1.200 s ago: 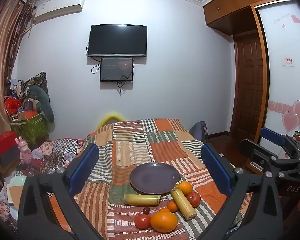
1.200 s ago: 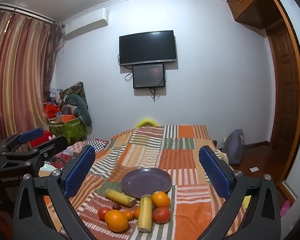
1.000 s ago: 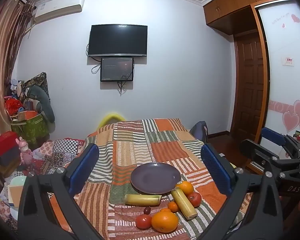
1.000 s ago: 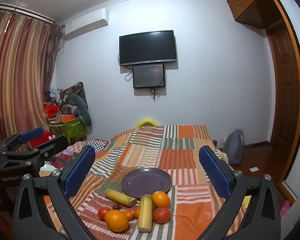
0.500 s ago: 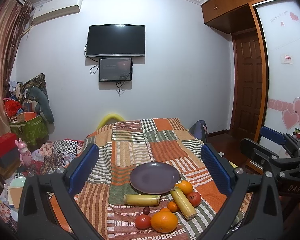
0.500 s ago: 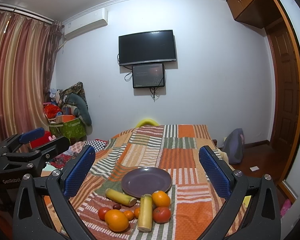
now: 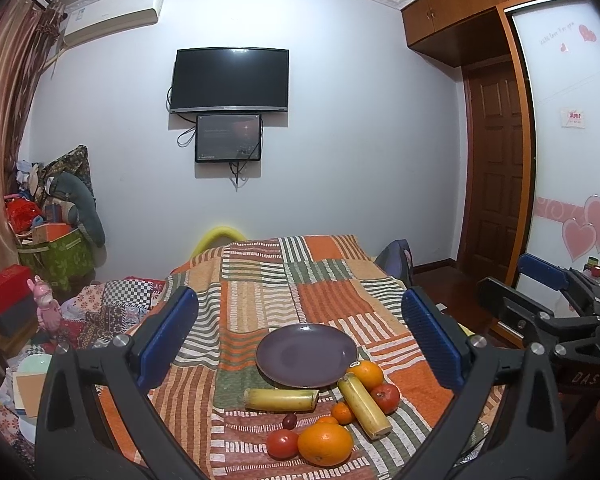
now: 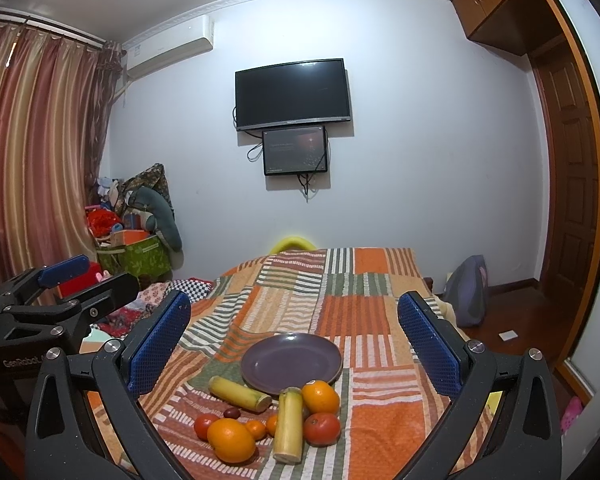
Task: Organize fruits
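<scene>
Both claws, left claw [image 7: 300, 334] and right claw [image 8: 294, 336], are spread wide and hold nothing above the patchwork table [image 7: 260, 280]. On it lies an empty purple plate [image 7: 306, 354], and just in front are two bananas [image 7: 280, 399], oranges [image 7: 326, 443] and tomatoes [image 7: 283, 443].

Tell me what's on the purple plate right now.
Nothing: the purple plate shows a bare surface. The sticker orange and bananas lie beside its near rim on the patchwork cloth. Cloth under the plate is hidden.
</scene>
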Demonstrator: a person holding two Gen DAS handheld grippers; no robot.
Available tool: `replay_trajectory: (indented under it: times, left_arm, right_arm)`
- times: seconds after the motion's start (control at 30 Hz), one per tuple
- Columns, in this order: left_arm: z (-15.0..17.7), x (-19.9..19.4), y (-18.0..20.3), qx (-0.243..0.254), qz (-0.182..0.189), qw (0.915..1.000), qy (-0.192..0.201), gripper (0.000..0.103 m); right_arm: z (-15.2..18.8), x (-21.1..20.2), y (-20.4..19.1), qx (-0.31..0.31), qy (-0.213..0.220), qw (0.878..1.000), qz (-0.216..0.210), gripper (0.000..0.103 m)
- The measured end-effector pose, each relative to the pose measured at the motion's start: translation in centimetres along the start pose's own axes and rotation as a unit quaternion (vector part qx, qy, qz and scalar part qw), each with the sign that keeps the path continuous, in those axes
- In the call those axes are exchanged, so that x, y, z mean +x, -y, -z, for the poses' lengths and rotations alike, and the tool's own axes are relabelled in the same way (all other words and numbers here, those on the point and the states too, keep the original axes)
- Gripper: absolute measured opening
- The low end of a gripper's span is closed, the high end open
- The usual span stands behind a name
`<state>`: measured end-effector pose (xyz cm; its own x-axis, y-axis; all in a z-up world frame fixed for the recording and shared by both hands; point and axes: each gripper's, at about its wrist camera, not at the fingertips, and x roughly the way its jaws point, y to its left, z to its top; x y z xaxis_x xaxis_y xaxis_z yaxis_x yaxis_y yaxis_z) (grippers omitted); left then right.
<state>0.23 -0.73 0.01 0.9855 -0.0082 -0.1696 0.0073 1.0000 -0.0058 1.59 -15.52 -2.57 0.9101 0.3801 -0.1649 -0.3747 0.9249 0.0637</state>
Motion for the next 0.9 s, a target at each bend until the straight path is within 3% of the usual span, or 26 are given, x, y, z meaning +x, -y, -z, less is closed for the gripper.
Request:
replay_trajectory:
  times: [0.33, 0.47, 0.7, 0.9]
  left_arm:
    - [0.8, 1.7, -0.3, 0.013, -0.003, 0.9992, -0.038, 0.102]
    - [2.0, 3.6, -1.4, -0.005, 0.003, 0.9966, -0.082, 0.089]
    - [5.5, 7.4, -3.6, -0.018, 0.002, 0.9881, -0.153, 0.082]
    - [9.2, 10.3, -4.3, -0.039, 0.029, 0.9703, -0.237, 0.072]
  right_arm:
    - [0.8, 1.4, 0.4, -0.014, -0.036, 0.999, 0.003, 0.103]
    - [1.8, 2.5, 1.0, -0.029, -0.075, 0.997, 0.003, 0.102]
    - [4.8, 5.1, 2.3, -0.032, -0.139, 0.99, 0.0, 0.087]
    - [7.6, 7.4, 3.3, -0.036, -0.203, 0.978, -0.013, 0.069]
